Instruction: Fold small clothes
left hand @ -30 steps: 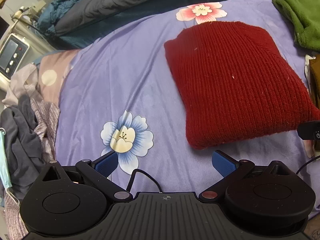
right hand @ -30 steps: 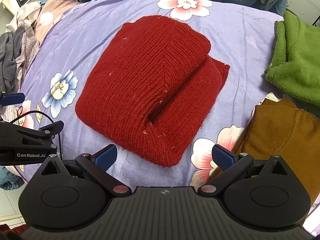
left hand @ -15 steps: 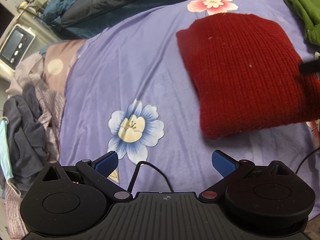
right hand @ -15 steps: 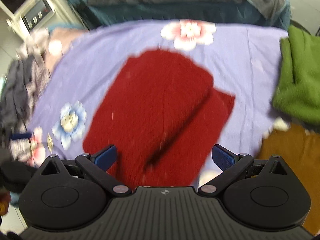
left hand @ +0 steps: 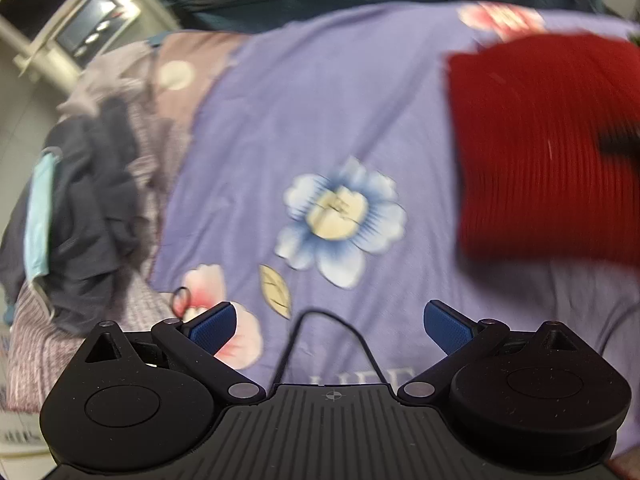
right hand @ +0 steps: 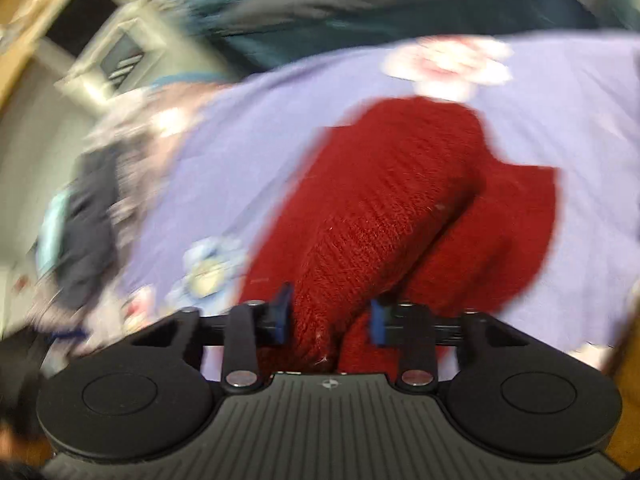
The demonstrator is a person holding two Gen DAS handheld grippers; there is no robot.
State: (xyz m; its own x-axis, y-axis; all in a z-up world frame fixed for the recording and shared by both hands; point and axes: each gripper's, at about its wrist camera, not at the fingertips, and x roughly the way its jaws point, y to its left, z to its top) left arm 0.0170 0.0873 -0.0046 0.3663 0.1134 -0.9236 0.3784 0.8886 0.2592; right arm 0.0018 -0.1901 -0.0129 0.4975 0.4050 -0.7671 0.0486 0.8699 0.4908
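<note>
The red knit garment (right hand: 384,208), already folded into a thick pad, lies on the lilac flowered bedspread (left hand: 320,112), approx. centre in the right wrist view and at the far right in the left wrist view. R gripper (right hand: 330,318): blue pads brought in close on the near edge of the knit, fabric bunched up between them; judged clamped on it, though motion blur prevents confirming firm contact on both sides. L gripper (left hand: 330,322): jaws wide apart, nothing between them, hovering over bare bedspread near the blue flower print (left hand: 340,216), well apart from the garment. Handling, est.: chunky rib knit, soft, compressible, moderately heavy for its size, high friction, not fragile. Layers will slide apart and sag if lifted from one point; a ridge and a lower flap show on the right side, so the fold is uneven. Recommended hold: near edge, through all layers, pads set deep rather than on the outer loop only; a shallow pinch will peel off the top layer. A 2nd hold with the L gripper on the left edge would likely keep the pad flat during transfer. A pile of dark and striped clothes (left hand: 80,208) sits at the left edge of the bed.
</note>
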